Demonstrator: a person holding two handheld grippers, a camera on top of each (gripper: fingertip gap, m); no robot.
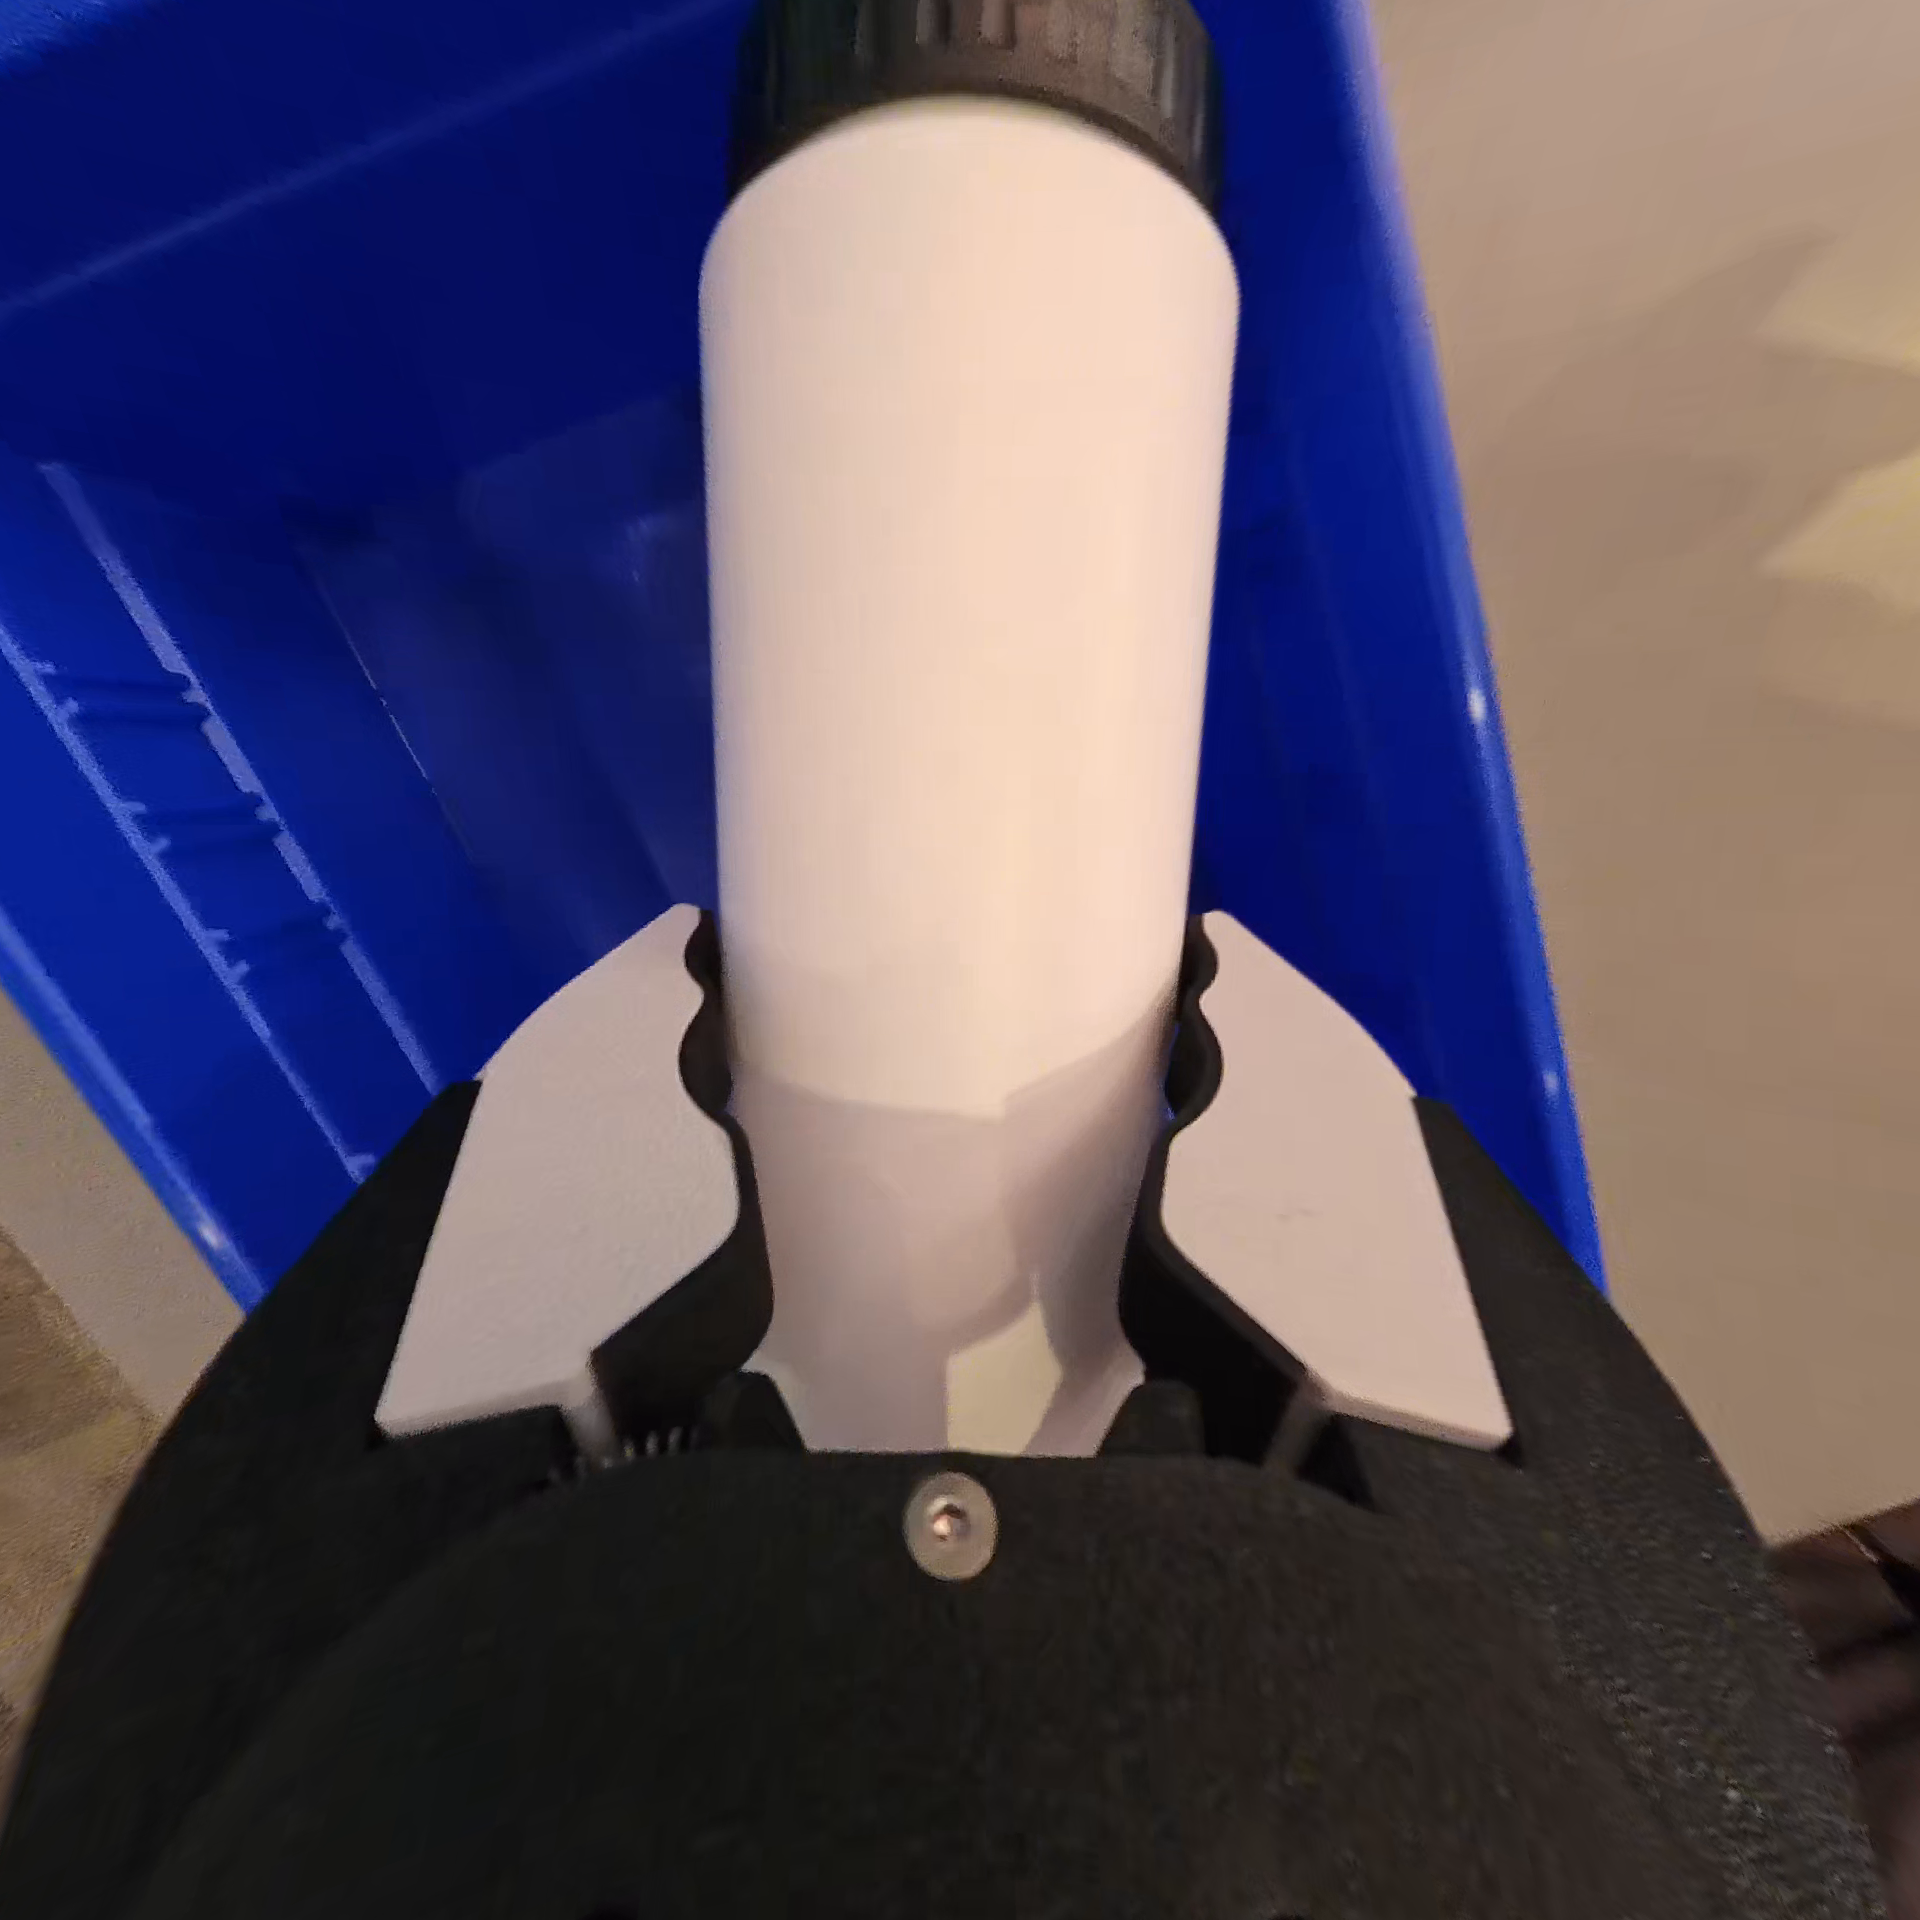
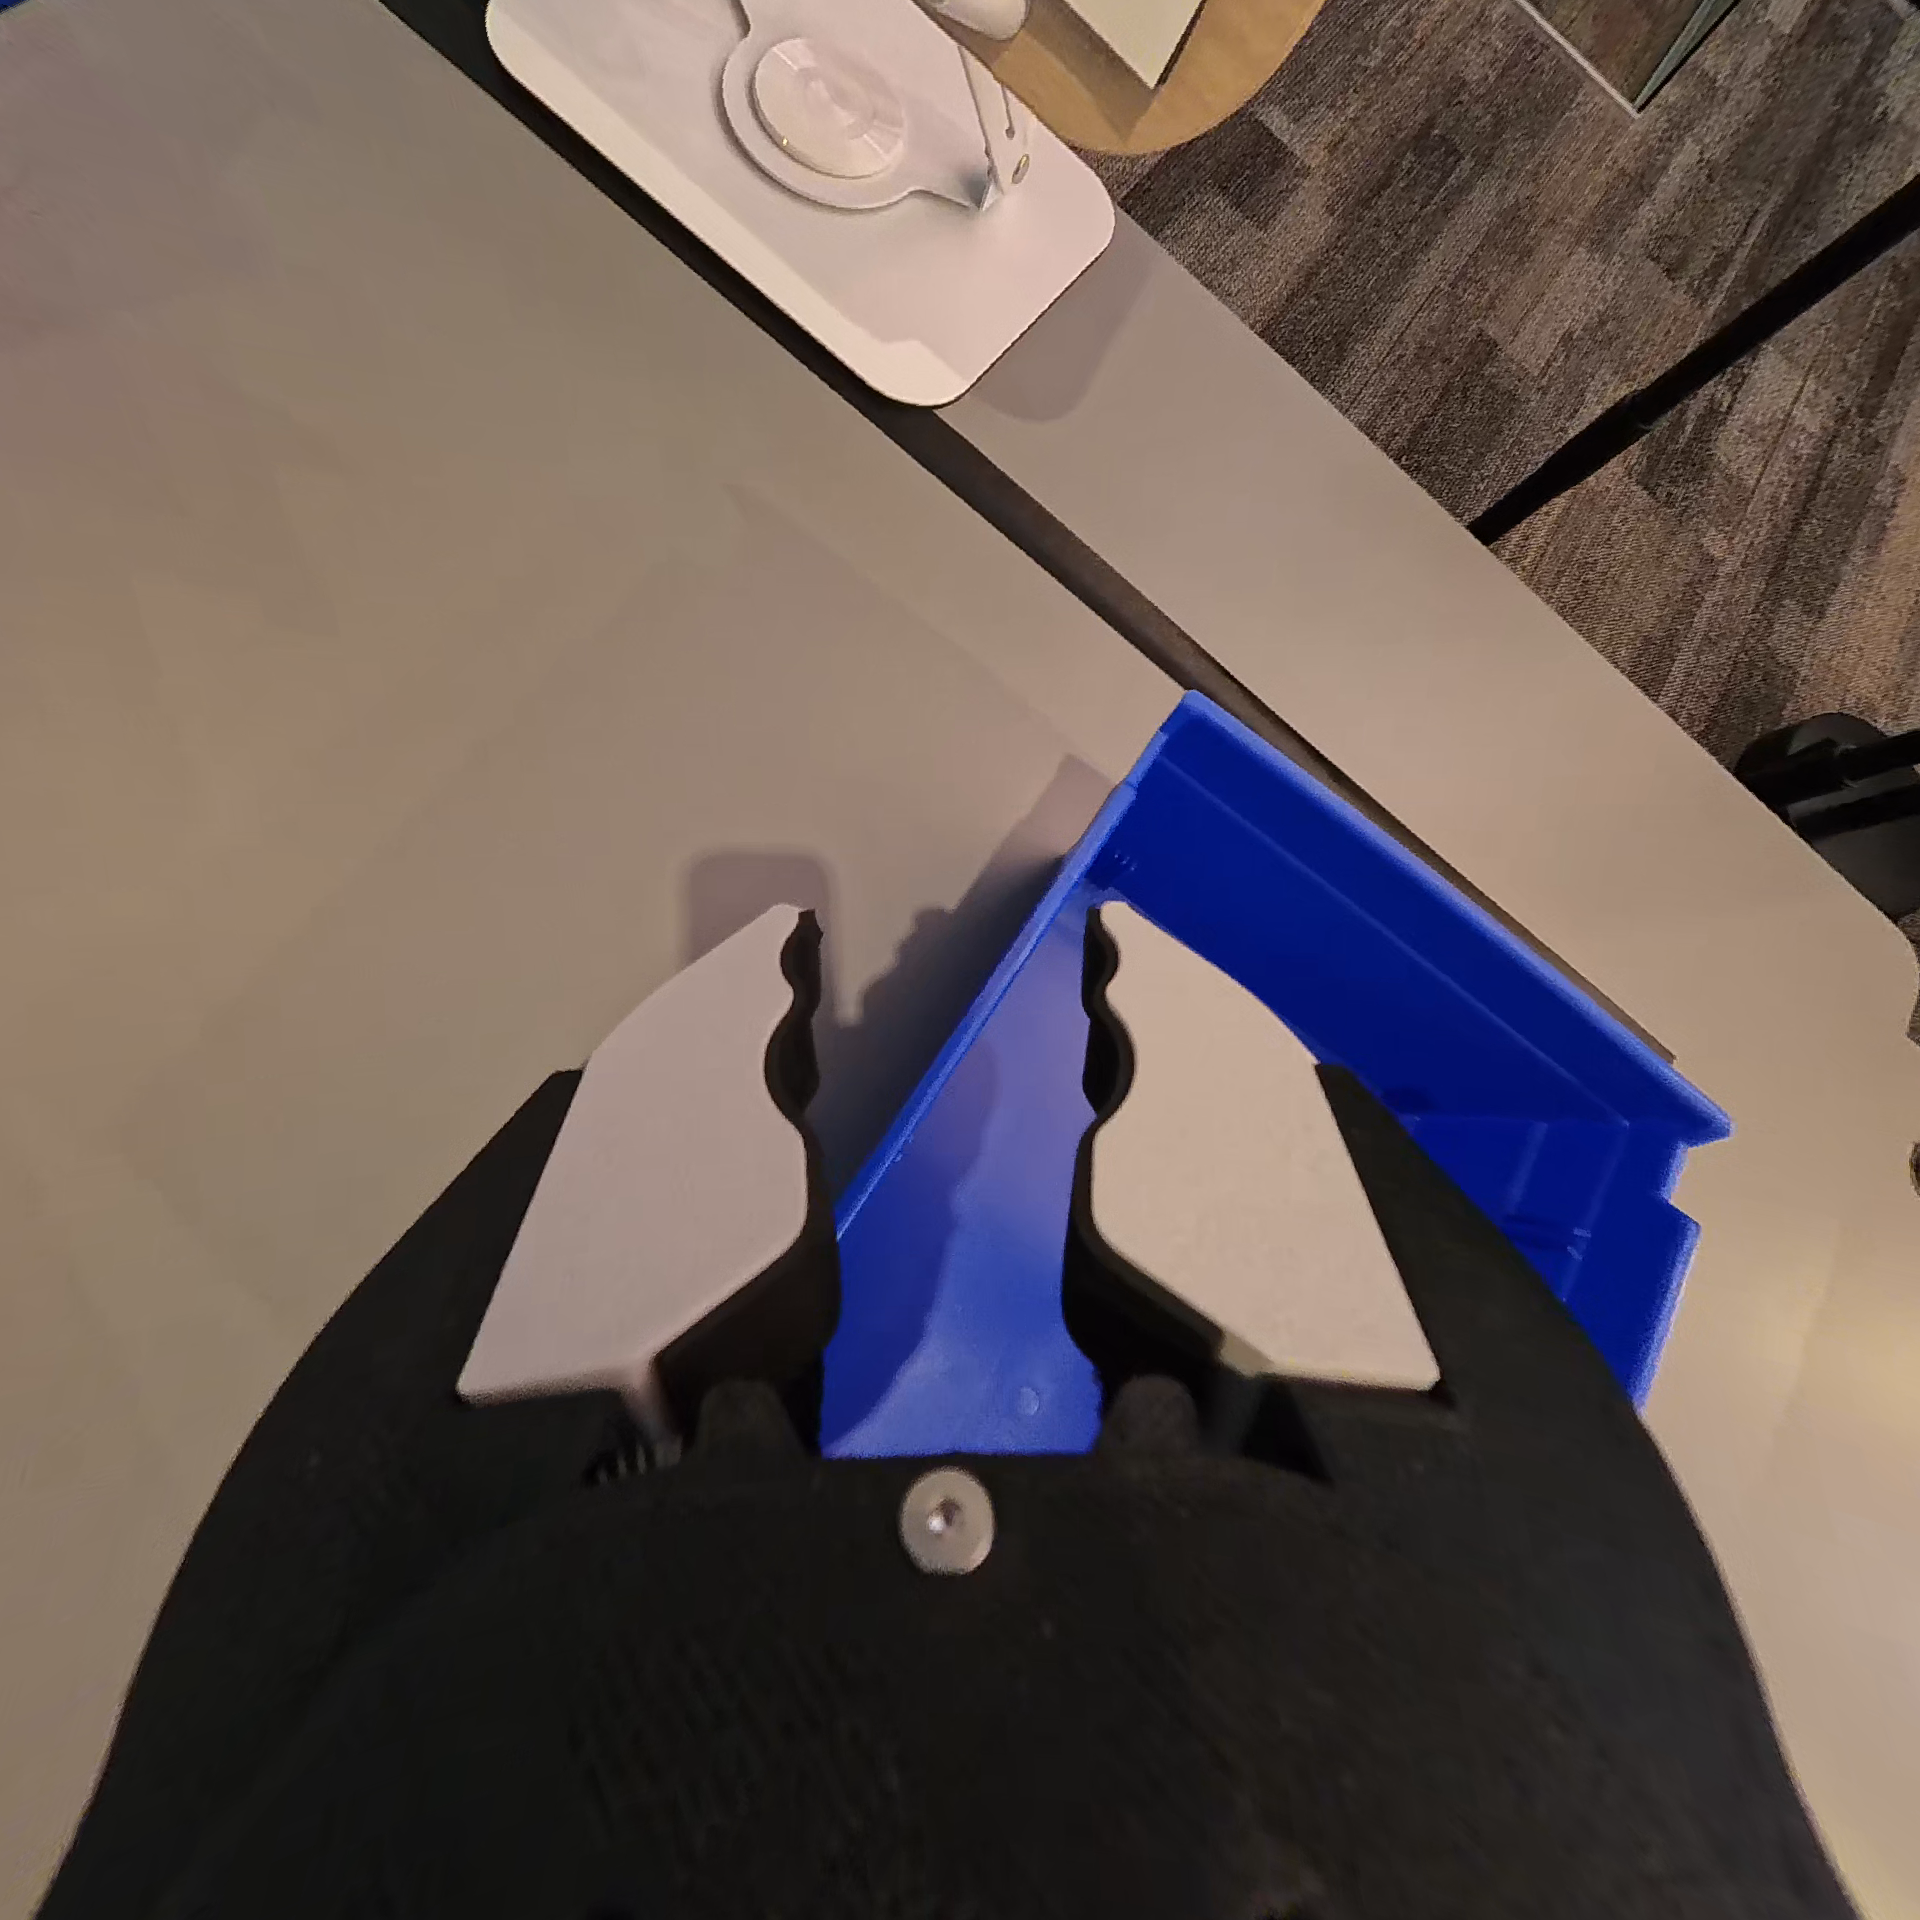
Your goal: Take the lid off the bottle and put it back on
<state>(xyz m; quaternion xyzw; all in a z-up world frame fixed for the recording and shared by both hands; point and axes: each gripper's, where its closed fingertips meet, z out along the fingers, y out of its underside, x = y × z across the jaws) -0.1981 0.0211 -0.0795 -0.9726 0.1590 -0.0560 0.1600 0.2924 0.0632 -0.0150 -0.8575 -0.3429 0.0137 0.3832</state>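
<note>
The left gripper point(image 1: 951, 1023) is clamped on the lower end of the white bottle point(image 1: 966, 582), its 2 fingers point(image 1: 613, 1132) pressing the sides. The bottle's long axis runs straight out along the fingers, its black lid point(image 1: 977, 83) on the far end, pointing away from the camera. It hangs over the blue bin point(image 1: 312, 436). The right gripper point(image 2: 951, 966) is spread apart and holds nothing, poised above the bin point(image 2: 1351, 987) on the grey table point(image 2: 364, 623). A white tray point(image 2: 883, 239) sits at the table's far edge.
</note>
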